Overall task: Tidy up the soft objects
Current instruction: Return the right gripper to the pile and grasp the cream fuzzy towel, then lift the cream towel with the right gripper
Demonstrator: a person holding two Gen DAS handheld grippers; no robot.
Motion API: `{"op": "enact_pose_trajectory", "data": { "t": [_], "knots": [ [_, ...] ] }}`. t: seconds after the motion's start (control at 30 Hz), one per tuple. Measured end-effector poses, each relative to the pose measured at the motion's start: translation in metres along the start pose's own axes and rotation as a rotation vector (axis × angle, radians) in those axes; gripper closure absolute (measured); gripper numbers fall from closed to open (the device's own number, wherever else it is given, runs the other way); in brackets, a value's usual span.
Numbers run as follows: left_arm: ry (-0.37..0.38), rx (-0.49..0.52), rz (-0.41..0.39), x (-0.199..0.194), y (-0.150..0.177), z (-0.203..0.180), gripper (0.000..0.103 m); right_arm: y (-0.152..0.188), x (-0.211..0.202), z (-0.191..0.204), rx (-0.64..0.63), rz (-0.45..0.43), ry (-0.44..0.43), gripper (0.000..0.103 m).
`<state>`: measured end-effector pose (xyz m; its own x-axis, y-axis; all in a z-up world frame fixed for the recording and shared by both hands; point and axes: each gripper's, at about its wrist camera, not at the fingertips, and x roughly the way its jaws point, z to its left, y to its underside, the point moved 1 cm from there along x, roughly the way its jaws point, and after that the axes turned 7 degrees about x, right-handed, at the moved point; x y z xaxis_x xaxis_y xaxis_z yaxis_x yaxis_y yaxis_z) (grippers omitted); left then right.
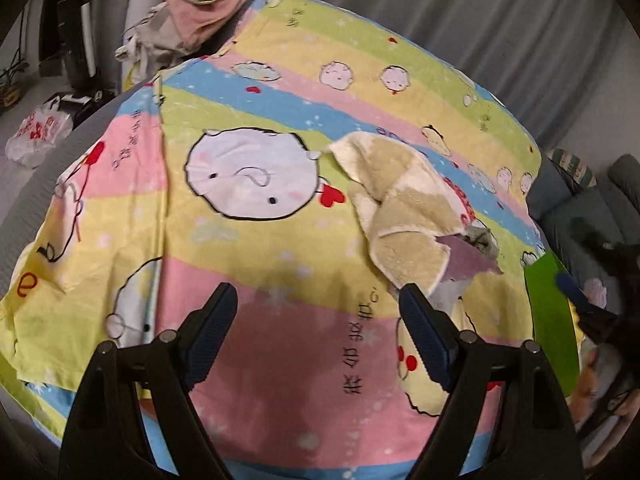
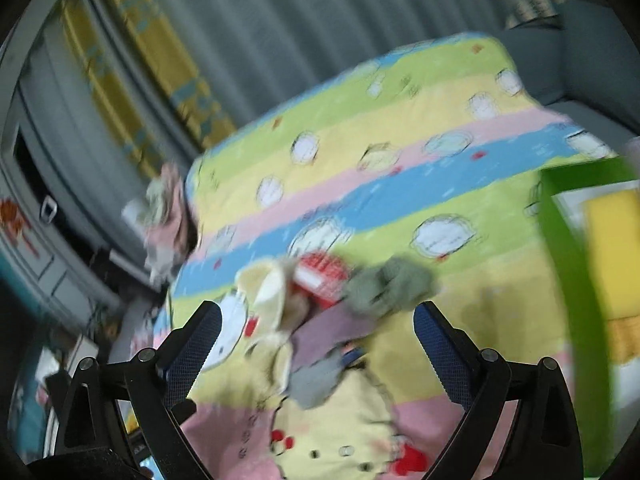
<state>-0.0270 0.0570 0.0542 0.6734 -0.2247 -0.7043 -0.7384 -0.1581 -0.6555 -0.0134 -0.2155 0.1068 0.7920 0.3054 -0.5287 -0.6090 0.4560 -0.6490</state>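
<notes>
Scene: a bed under a striped cartoon sheet, with a small heap of soft things lying on it toward its right side.
Heap: a cream towel on top, a purple cloth and a grey-green cloth tucked against its lower right edge, something red-patterned between them.
Left gripper: fingers released, spread wide, nothing between them; it hangs over bare pink sheet, with the right finger just beside the towel's lower corner.
Right gripper: fingers released, spread wide; in its own blurred view the heap lies ahead between the 2 fingers, but no pad presses on cloth.
Green bin: stands at the bed's right edge, near the heap; likely where the things go, though that is a guess.
Far pile: pink and pale clothes bunched at the bed's far corner, well apart from both grippers.
Risk 1: the cloths overlap, so a pinch on the towel could drag the purple or grey-green one along and drop it short of the bin.
Risk 2: fingers closing low could catch the sheet as well and pull it into a fold.
Risk 3: both grippers sit near the same heap; reaching together, they could tug 1 cloth 2 ways or knock fingers.
Risk 4: the right view is smeared by motion, so its aim on the heap is hard to judge; a close made while moving could miss.
</notes>
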Motion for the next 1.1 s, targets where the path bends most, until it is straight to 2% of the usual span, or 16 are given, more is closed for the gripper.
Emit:
{"op": "enact_pose_trajectory", "data": {
  "t": [0.17,0.3,0.43,0.53,0.6,0.63,0.7,0.73,0.8,0.83,0.9,1.03,1.1],
  "knots": [
    [-0.009,-0.044,0.022,-0.001,0.001,0.012,0.021,0.012,0.051,0.031,-0.079,0.107,0.035,0.006],
    [-0.017,-0.04,0.002,-0.006,-0.004,0.02,0.021,0.017,0.092,0.051,-0.094,0.184,0.067,0.006],
    [-0.01,-0.068,0.007,-0.008,-0.006,0.032,0.021,0.027,0.141,0.056,-0.124,0.275,0.165,0.006],
    [-0.015,-0.077,0.001,-0.011,-0.008,0.038,0.021,0.031,0.153,0.066,-0.212,0.239,0.233,0.006],
    [-0.015,-0.078,-0.002,-0.013,-0.008,0.041,0.021,0.034,0.159,0.073,-0.26,0.243,0.226,0.006],
    [-0.015,-0.079,-0.003,-0.014,-0.008,0.042,0.021,0.036,0.164,0.075,-0.273,0.24,0.22,0.009],
    [-0.011,-0.082,-0.004,-0.016,-0.008,0.045,0.021,0.039,0.173,0.076,-0.296,0.244,0.242,0.037],
    [-0.009,-0.082,-0.004,-0.016,-0.009,0.046,0.021,0.041,0.177,0.075,-0.303,0.26,0.27,0.06],
    [-0.008,-0.088,-0.005,-0.018,-0.009,0.049,0.021,0.042,0.175,0.069,-0.27,0.263,0.253,0.067],
    [-0.009,-0.09,-0.006,-0.019,-0.009,0.05,0.021,0.041,0.166,0.067,-0.249,0.245,0.221,0.076],
    [-0.009,-0.093,-0.009,-0.021,-0.01,0.053,0.021,0.038,0.149,0.068,-0.228,0.233,0.173,0.077],
    [0.001,-0.108,-0.021,-0.027,-0.01,0.06,0.021,0.033,0.094,0.083,-0.198,0.23,0.009,0.077],
    [0.031,-0.134,-0.015,-0.028,-0.01,0.065,0.021,0.032,0.065,0.091,-0.202,0.236,-0.037,0.077]
  ]
}}
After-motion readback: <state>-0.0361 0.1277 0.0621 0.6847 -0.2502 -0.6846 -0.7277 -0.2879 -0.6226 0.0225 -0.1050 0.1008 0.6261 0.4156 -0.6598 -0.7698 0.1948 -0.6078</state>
